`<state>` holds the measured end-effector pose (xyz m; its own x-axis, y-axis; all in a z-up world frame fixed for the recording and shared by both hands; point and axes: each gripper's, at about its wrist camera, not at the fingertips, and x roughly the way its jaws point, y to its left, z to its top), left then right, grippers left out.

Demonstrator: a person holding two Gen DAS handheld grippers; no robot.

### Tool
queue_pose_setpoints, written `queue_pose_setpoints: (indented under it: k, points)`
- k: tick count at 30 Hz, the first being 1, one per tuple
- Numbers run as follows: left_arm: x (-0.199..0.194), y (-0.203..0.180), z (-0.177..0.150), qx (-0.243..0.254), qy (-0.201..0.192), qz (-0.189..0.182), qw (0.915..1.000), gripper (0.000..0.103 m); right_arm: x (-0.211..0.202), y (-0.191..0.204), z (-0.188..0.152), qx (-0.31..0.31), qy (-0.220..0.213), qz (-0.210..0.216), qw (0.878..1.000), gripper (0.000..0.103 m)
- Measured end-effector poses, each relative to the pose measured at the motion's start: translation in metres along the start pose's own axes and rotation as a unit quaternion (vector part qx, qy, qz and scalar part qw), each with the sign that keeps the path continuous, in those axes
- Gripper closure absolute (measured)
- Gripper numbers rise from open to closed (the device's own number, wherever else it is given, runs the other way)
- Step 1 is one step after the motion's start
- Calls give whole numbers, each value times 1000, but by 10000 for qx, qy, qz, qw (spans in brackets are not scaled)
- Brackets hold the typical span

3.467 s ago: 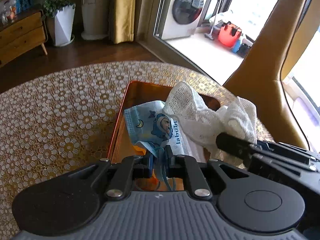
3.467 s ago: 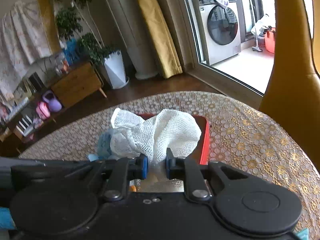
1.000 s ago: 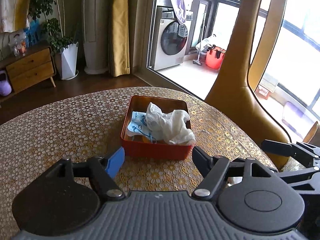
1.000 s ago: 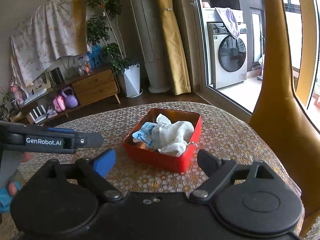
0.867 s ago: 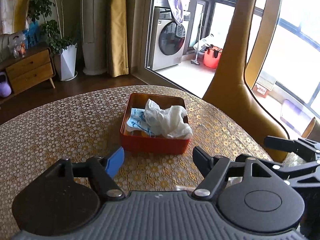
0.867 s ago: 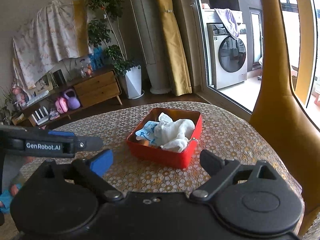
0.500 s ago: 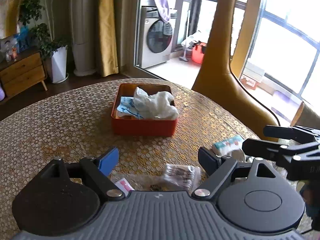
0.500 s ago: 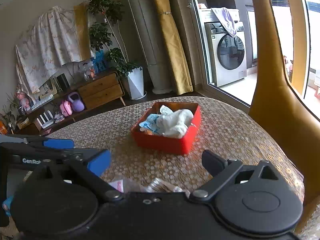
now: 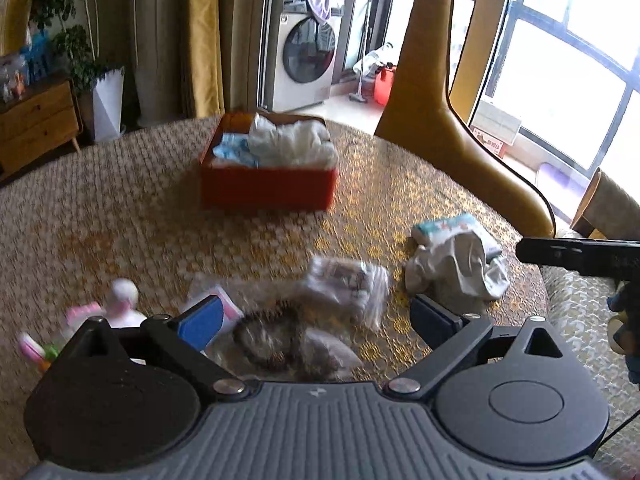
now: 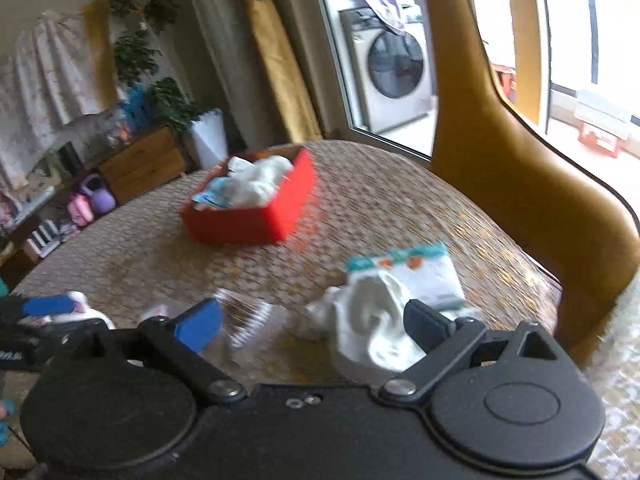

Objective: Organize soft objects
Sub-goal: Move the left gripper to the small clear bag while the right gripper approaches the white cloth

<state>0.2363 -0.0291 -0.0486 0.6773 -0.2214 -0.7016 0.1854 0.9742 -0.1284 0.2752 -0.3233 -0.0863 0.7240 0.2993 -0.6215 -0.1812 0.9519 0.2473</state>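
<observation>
Left wrist view: left gripper [image 9: 316, 318] had pulled back from red box [image 9: 267, 188], jaws just widened, empty, dark bundle [image 9: 280, 340] between them. Right gripper [image 10: 310, 322] gaped over white cloth [image 10: 368, 332]; next pickups likely.

Washing machine [image 9: 302, 50] beyond yellow curtains [image 9: 204, 36], wooden dresser [image 9: 36, 124], bright windows [image 9: 568, 52]

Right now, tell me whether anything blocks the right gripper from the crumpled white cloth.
Nothing visible does. The right gripper is open, and the crumpled white cloth lies just ahead, near its right finger. The clear packet lies beside the cloth, not in the way.
</observation>
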Motion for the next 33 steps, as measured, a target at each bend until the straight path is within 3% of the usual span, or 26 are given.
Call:
queue_pose_setpoints:
  k: [6, 14, 25, 27, 29, 33]
  points:
    - [15, -6, -15, -12, 170, -112, 9998, 3, 19, -13, -10, 143, 202, -140, 9996, 5]
    - [43, -11, -38, -8, 370, 232, 9990, 3, 50, -18, -22, 228, 495, -233, 9982, 6]
    - [76, -21, -64, 38, 458, 429, 9980, 4, 78, -25, -25, 285, 672, -299, 9969, 11]
    - [81, -22, -65, 54, 467, 473, 9978, 10, 82, -26, -25, 300, 696, -318, 9966, 14]
    - [85, -22, -65, 57, 477, 502, 9976, 23, 85, -28, -26, 315, 708, -341, 9964, 16]
    - [90, -23, -64, 92, 468, 520, 9975, 32, 88, -32, -27, 372, 711, -336, 9962, 23]
